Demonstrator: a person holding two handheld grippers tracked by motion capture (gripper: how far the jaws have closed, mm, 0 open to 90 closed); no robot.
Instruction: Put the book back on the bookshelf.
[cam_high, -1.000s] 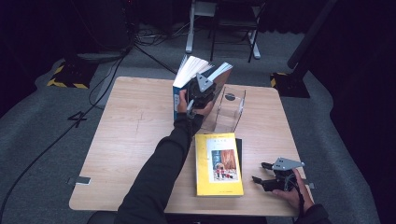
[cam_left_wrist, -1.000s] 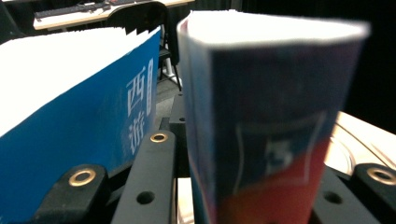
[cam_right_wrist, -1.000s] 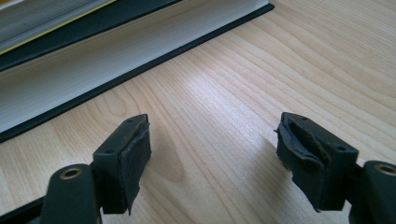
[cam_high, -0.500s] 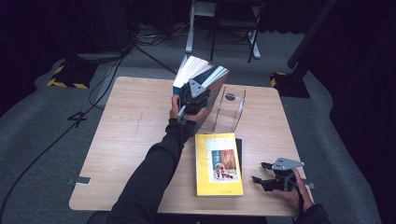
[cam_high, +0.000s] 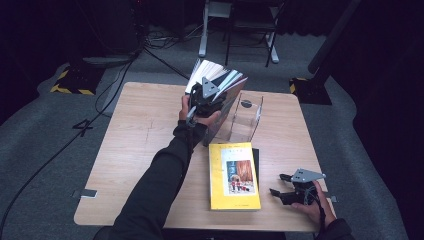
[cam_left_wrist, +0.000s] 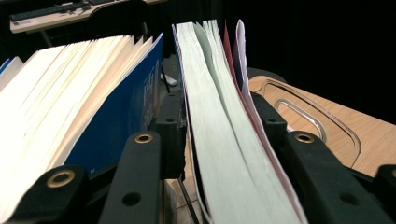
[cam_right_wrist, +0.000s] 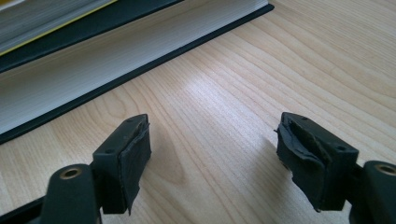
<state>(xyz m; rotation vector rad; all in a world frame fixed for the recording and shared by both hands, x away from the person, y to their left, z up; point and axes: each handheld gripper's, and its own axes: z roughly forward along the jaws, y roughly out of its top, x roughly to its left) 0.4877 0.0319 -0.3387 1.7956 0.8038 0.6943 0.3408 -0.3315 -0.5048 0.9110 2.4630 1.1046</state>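
At the table's far middle my left gripper (cam_high: 205, 92) reaches into a leaning row of books (cam_high: 220, 75). In the left gripper view its jaws (cam_left_wrist: 219, 112) flank a pale-paged book (cam_left_wrist: 224, 154) with a reddish cover, the pads touching both sides. The jaws have just been opening, with that book still between them. A blue-covered book (cam_left_wrist: 126, 112) leans outside the left jaw. My right gripper (cam_high: 276, 184) rests near the front right edge, open, with bare wood between its jaws (cam_right_wrist: 212, 154).
A clear acrylic stand (cam_high: 246, 117) is just right of the leaning books. A yellow book (cam_high: 234, 175) lies on a black-covered one (cam_right_wrist: 93, 70) at front centre, left of the right gripper. The table's left half (cam_high: 135, 150) is bare wood.
The left hand and the books it is in have shifted slightly to the right and up, and the pages have fanned wider. The right gripper has stayed put.
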